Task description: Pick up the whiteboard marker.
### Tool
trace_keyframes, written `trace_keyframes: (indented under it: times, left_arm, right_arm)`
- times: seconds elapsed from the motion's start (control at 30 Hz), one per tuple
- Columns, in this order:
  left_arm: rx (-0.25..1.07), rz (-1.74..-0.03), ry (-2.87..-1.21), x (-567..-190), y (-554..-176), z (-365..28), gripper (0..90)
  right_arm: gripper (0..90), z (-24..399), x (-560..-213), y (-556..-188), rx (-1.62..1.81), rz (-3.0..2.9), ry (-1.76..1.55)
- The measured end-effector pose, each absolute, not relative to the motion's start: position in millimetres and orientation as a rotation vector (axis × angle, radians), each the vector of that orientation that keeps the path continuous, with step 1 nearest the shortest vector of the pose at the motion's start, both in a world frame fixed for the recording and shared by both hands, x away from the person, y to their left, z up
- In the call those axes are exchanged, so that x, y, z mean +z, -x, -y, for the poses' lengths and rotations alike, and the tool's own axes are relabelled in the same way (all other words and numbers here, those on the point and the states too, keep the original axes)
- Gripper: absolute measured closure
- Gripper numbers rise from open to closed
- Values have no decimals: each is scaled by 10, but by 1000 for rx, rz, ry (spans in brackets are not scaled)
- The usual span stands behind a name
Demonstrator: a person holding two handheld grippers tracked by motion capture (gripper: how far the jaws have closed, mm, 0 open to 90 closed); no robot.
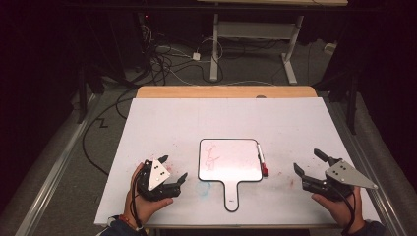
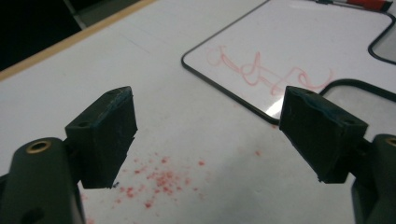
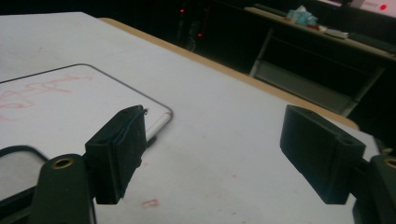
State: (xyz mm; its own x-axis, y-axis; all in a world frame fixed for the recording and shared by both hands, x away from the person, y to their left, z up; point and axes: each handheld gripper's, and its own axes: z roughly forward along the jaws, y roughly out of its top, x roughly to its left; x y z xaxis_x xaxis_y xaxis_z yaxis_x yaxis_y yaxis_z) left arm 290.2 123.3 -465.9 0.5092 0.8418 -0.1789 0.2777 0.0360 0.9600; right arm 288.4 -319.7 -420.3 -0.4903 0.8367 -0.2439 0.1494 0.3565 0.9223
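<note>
Two grippers, left gripper (image 1: 173, 168) and right gripper (image 1: 309, 162), fingers apart, empty, flanking whiteboard (image 1: 230, 160), marker (image 1: 261, 160) alongside

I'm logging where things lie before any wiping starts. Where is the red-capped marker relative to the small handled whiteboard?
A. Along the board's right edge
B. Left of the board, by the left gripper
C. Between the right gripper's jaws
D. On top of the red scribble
A: in the high view the marker lies alongside the right edge of the whiteboard, red cap nearest the person.
</note>
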Motion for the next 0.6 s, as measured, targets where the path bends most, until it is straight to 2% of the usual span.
trace_keyframes:
  times: [0.03, 0.07, 0.6]
  left_arm:
    - [555, -1011, -1506, -4657, -2914, -1224, 184]
    - [521, -1024, -1405, -4659, -2943, -1154, 191]
    - [507, -1032, -1460, -4753, -2993, -1178, 193]
  right_arm:
    - [238, 3191, -4223, -2894, 1171, -1894, -858]
    - [242, 3186, -4231, -2902, 1178, -1901, -859]
    - [272, 3130, -4327, -3042, 1130, -2112, -937]
